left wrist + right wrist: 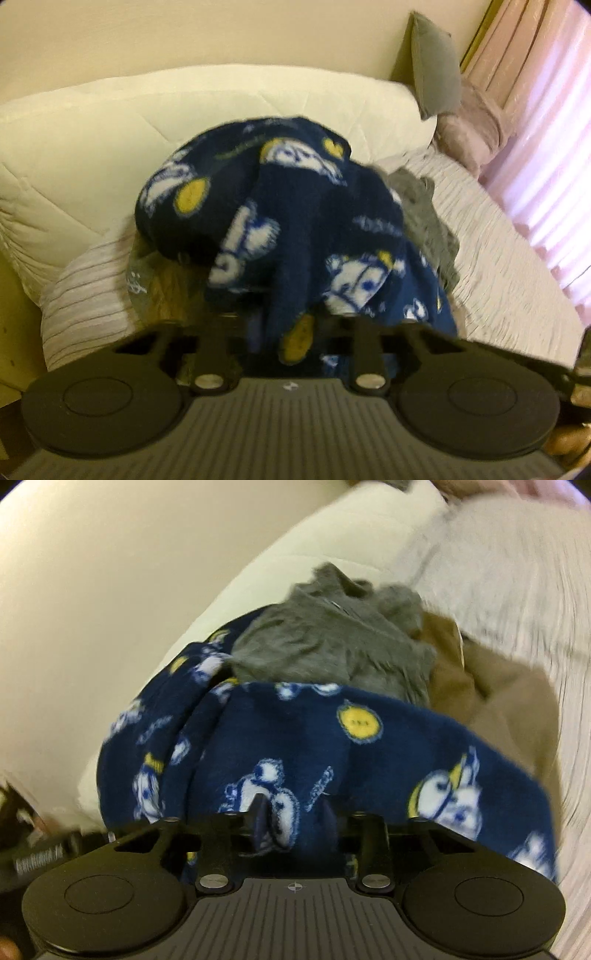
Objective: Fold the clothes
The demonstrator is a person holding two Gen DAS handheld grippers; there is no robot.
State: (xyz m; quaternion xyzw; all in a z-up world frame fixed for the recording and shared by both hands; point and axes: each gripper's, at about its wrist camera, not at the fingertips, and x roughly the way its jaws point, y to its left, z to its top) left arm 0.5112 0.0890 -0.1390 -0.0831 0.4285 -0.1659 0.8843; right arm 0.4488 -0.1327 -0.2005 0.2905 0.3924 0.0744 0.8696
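Observation:
A navy fleece garment point(295, 221) with white and yellow cartoon prints hangs bunched in front of both cameras. In the left wrist view it drapes down over my left gripper point(291, 332), whose fingers are buried in the cloth and seem shut on it. In the right wrist view the same navy fleece garment point(332, 738) stretches across the frame, and my right gripper point(293, 819) is shut on a pinch of it between two dark pads. A grey garment point(332, 642) lies crumpled behind the fleece, next to a tan garment point(498, 701).
The clothes lie on a bed with a pale striped cover point(498, 258). A white quilted duvet point(147, 122) is heaped against the cream wall. A grey cushion point(436, 66) and pink pillows point(476, 129) stand at the far corner by pink curtains point(546, 147).

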